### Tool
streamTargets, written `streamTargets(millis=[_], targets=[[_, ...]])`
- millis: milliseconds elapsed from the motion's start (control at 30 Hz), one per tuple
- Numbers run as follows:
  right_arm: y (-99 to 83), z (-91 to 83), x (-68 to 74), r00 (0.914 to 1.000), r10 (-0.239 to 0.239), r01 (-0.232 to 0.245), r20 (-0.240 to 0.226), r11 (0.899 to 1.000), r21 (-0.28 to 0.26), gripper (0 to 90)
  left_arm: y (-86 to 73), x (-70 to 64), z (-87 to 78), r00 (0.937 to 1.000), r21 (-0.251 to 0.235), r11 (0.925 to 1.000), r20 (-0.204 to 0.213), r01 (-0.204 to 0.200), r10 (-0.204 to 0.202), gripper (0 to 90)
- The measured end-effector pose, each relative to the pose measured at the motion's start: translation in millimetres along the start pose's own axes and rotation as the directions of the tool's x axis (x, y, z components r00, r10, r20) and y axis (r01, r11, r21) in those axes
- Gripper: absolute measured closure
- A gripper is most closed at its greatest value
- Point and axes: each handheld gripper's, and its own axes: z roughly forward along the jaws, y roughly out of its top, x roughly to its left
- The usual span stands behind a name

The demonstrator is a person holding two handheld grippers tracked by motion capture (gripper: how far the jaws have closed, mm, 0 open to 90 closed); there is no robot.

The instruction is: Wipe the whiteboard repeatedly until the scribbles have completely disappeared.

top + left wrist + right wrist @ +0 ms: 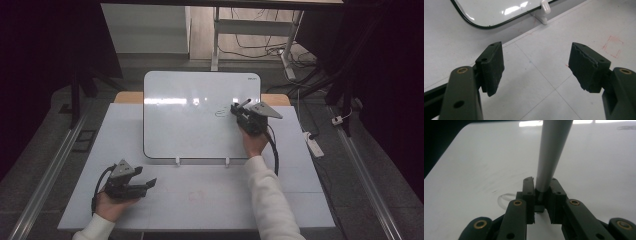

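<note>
A white whiteboard point(190, 120) lies at the back of the table, with a small dark scribble point(221, 113) near its right side. My right gripper point(240, 112) hovers over the board just right of the scribble, shut on a grey marker pen point(243, 104). In the right gripper view the marker point(551, 152) rises from between the closed jaws of the right gripper point(543, 187), above the board point(486, 165) and a faint curved line point(504, 198). My left gripper point(150, 184) rests at the table's front left, open and empty point(536, 62).
The grey table point(200, 200) has free room in front of the board. Two white clips point(544, 7) hold the board's near edge point(491, 10). A faint red square point(612, 46) marks the table. A power strip point(314, 144) lies on the floor at the right.
</note>
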Motion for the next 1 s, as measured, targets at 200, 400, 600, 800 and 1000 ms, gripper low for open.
streamTargets(millis=[200, 400, 600, 800, 1000], targets=[[-11.6, 11.5, 34.5, 0.9899, -0.080, 0.087, -0.117, 0.995, 0.057, 78.3, 0.5, 0.3, 2.2, 1.0000, 0.008, 1.0000, 0.003, -0.004, 0.004, 29.0], [-6.4, -1.8, 8.4, 0.9998, -0.010, 0.010, -0.020, 1.000, 0.016, 78.2, 0.2, 0.5, 0.4, 1.0000, 0.000, 1.0000, 0.001, 0.000, 0.000, 29.0], [-10.8, 6.4, 28.3, 0.9943, -0.078, 0.081, -0.073, 0.996, 0.044, 78.2, 0.6, -0.8, 1.0, 1.0000, 0.002, 1.0000, 0.002, -0.004, 0.004, 29.0], [-8.0, 15.3, 33.5, 0.9944, -0.051, 0.055, -0.093, 0.998, 0.036, 78.3, 1.1, 0.9, 2.2, 1.0000, 0.005, 1.0000, 0.001, -0.001, 0.001, 29.0], [4.4, 20.3, 24.2, 0.9968, -0.066, 0.067, -0.045, 0.998, 0.017, 78.3, 0.6, 0.4, -0.7, 1.0000, -0.005, 1.0000, -0.002, -0.001, 0.001, 29.0]])
